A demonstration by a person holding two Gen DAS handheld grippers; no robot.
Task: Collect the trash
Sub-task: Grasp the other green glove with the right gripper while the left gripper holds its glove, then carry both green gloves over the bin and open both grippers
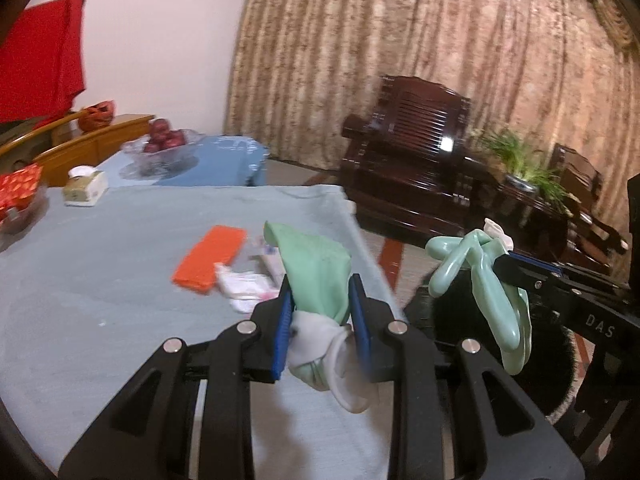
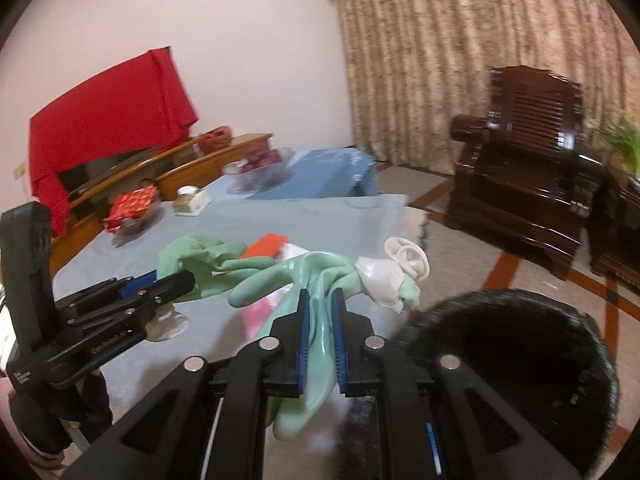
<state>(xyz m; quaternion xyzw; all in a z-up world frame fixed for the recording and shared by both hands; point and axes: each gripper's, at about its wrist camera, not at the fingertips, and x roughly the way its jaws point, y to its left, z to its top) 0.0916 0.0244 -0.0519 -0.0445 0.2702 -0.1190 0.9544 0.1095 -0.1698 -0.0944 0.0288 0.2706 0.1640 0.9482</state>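
Note:
My left gripper is shut on a crumpled mint-green rubber glove with a white lining, held above the table's right edge. My right gripper is shut on a second green rubber glove, whose fingers and white cuff hang over the black trash bin. In the left wrist view the right gripper and its glove hang over the bin. In the right wrist view the left gripper holds its glove. An orange packet and white-pink wrappers lie on the grey-blue tablecloth.
A tissue box, a red gift box and a glass bowl of red fruit stand at the table's far side. Dark wooden armchairs and a potted plant stand right of the table. A red-draped cabinet stands behind.

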